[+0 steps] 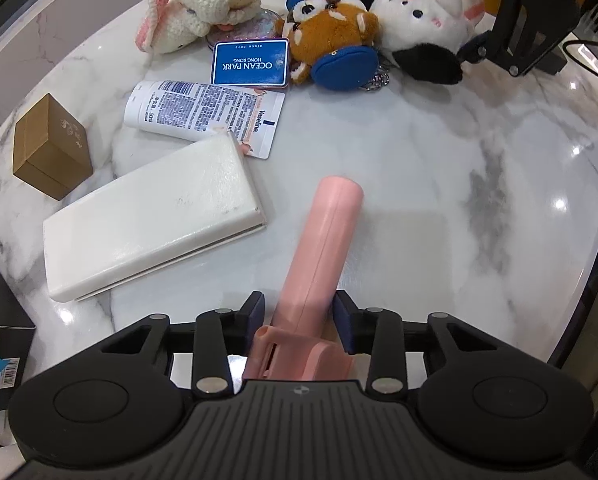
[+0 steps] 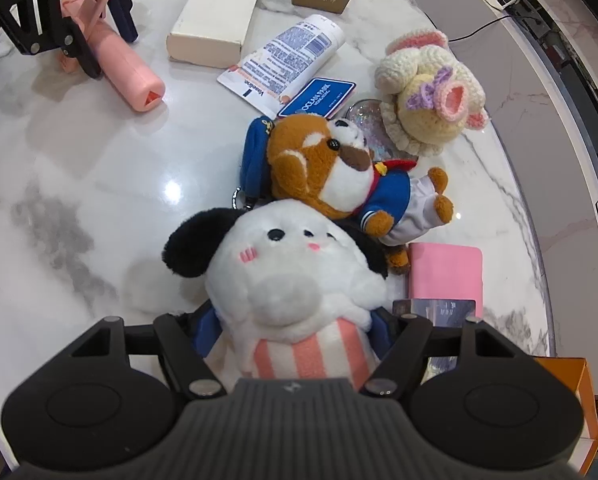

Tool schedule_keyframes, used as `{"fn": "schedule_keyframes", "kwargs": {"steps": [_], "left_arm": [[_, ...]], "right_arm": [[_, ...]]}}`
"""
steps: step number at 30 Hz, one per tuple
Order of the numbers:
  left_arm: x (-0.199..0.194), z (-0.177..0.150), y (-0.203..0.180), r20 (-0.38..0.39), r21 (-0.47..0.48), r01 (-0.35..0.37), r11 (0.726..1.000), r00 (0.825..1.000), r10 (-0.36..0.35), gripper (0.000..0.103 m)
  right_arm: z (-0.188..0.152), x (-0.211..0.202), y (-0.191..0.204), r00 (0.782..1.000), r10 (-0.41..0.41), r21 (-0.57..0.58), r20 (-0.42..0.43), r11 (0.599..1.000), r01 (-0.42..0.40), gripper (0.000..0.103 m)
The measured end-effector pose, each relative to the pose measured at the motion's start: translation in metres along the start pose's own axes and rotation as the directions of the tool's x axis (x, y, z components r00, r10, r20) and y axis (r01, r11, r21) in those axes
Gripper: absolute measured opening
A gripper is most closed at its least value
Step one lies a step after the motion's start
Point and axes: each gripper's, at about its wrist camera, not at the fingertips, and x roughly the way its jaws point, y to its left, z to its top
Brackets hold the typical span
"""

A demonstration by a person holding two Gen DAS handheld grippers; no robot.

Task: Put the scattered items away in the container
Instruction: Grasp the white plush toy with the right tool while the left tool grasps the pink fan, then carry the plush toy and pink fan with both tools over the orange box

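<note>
Only the right wrist view shows the pink notebook (image 2: 446, 276). Both grippers point steeply down: the left gripper (image 1: 299, 312) is clamped on the pink tool (image 1: 323, 248), the right gripper (image 2: 295, 328) on the white plush dog (image 2: 291, 276).

Pink tube (image 1: 323, 256) and white plush dog (image 2: 295, 276) lie on marble.

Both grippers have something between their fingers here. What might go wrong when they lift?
1. The left gripper pinches the pink cylinder tool near one end, so the long free end may sag or twist out.
2. The right gripper squeezes the white plush dog, which leans against the brown plush; lifting may drag it and nudge the pink card case.
</note>
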Motion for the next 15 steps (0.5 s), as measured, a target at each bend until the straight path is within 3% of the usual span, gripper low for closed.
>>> {"fn": "schedule_keyframes", "kwargs": {"steps": [3, 15], "left_arm": [[0.0, -0.001, 0.0, -0.005, 0.005, -0.008, 1.0, 1.0, 0.008, 0.032], [-0.002, 0.005, -0.006, 0.019, -0.027, -0.022, 0.999, 1.0, 0.022, 0.031]], "right_arm": [[-0.001, -0.003, -0.001, 1.0, -0.014, -0.008, 0.011, 1.0, 0.014, 0.072], [-0.003, -0.019, -0.001, 0.999, -0.043, -0.006, 0.025, 0.999, 0.043, 0.072]]}}
